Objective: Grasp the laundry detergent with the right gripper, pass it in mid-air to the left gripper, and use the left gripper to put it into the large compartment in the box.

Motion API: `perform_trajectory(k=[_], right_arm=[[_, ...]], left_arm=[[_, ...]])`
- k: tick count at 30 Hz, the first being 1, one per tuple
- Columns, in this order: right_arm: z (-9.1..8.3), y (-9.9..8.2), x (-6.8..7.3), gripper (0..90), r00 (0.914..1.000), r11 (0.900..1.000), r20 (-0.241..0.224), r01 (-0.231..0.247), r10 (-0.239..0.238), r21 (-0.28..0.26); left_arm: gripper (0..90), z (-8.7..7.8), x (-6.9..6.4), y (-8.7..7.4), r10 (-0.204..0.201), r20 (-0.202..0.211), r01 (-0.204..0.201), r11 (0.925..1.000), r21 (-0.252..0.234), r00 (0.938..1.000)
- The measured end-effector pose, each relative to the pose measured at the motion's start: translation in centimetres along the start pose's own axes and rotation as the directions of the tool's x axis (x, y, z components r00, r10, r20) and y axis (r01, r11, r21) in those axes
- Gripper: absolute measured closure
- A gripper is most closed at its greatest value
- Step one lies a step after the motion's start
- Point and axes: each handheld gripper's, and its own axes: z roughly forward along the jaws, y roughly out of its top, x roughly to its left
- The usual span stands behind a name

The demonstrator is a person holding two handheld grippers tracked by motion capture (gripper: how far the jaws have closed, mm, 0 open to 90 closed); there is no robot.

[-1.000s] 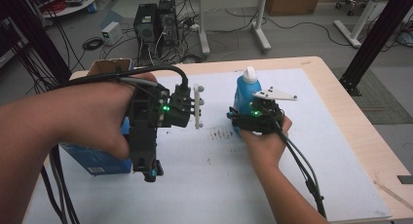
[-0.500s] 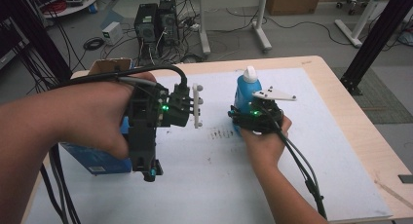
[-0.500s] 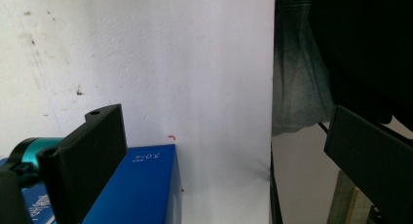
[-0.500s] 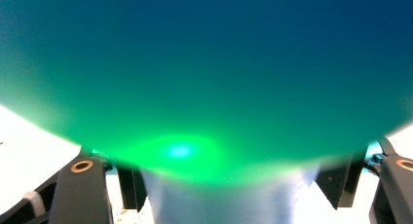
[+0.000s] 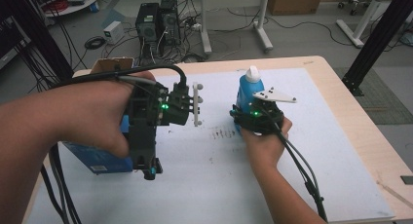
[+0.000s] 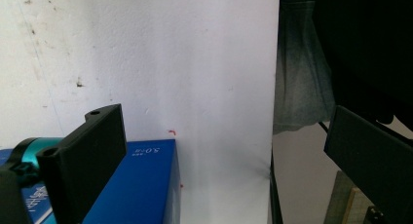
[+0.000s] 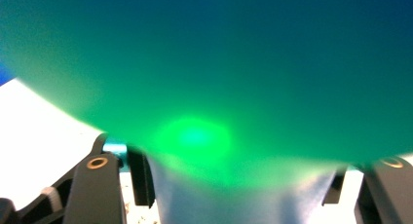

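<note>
Right hand-held gripper [image 5: 246,118] around blue bottle [image 5: 248,92].

blue bottle [image 7: 243,63] blurred close-up, blue box [image 5: 97,158] half hidden by hand

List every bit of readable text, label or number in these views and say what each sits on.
Blue box, top face: small white print, perhaps "0.5", seen upside down and not sure; the other white characters are cut off and blurred.
Blue box, white label in the high view: too small to read.
Blue bottle: no legible text.
</note>
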Motion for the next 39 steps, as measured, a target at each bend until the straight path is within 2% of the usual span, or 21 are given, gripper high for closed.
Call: perform_trajectory(k=[3, 6, 9, 17, 22, 25, 30, 32, 34, 35, 38, 39], right_arm=[[0.1, 0.0, 0.1, 39.6, 0.9999, 1.0, 0.012, 0.005, -0.005, -0.007], [0.0, 0.0, 0.2, 40.6, 0.9997, 0.9999, 0.02, 0.011, -0.011, -0.008], [0.0, -0.1, 0.5, 43.6, 0.9978, 0.9987, 0.047, 0.047, -0.046, -0.022], [-0.2, 0.2, -0.2, 45.8, 0.9985, 0.9985, -0.009, 0.053, -0.053, -0.014], [-0.9, 0.5, -0.1, 45.8, 0.9954, 0.9962, -0.042, 0.086, -0.086, -0.018], [-1.5, 0.8, -0.2, 45.8, 0.9931, 0.9948, -0.06, 0.099, -0.1, -0.025], [-2.5, 1.2, -0.3, 45.6, 0.9869, 0.9931, -0.111, 0.115, -0.117, -0.022], [-3.0, 1.4, -0.2, 45.5, 0.9827, 0.9919, -0.135, 0.124, -0.127, -0.024], [-3.7, 1.8, -0.1, 45.5, 0.9757, 0.992, -0.179, 0.124, -0.126, -0.025], [-3.7, 1.8, -0.1, 45.5, 0.9757, 0.992, -0.179, 0.124, -0.126, -0.025], [-4.6, 2.2, 0.0, 45.6, 0.9594, 0.9872, -0.233, 0.157, -0.159, -0.03], [-4.6, 2.2, 0.0, 45.6, 0.9594, 0.9872, -0.233, 0.157, -0.159, -0.03]], left_arm=[[1.7, 0.0, 0.2, 0.1, 0.006, -0.001, -0.006, 1.0, -0.002, 1.0], [1.7, 0.0, 0.2, 0.0, -0.005, 0.001, 0.005, 1.0, -0.002, 1.0], [1.7, 0.1, 0.2, 0.0, -0.009, 0.001, 0.009, 1.0, 0.0, 1.0], [1.7, 0.0, 0.3, 0.0, -0.004, -0.011, 0.004, 1.0, 0.004, 0.9999], [1.7, -0.1, 0.4, 0.0, -0.013, -0.02, 0.012, 0.9999, -0.008, 0.9997], [1.7, -0.3, 0.6, 0.0, -0.008, -0.048, 0.007, 0.9998, -0.017, 0.9988], [1.7, -0.7, 0.8, 0.1, -0.016, -0.055, 0.015, 0.9996, -0.023, 0.9984], [1.7, -0.8, 0.9, 0.2, -0.013, -0.059, 0.011, 0.9997, -0.023, 0.9982], [1.7, -1.0, 0.9, 0.4, -0.007, -0.071, 0.004, 0.9994, -0.035, 0.9975], [1.7, -1.0, 0.9, 0.4, -0.007, -0.071, 0.004, 0.9994, -0.035, 0.9975], [1.7, -1.2, 1.2, 0.5, -0.006, -0.076, 0.004, 0.9994, -0.036, 0.9971], [1.7, -1.2, 1.2, 0.5, -0.006, -0.076, 0.004, 0.9994, -0.036, 0.9971]])
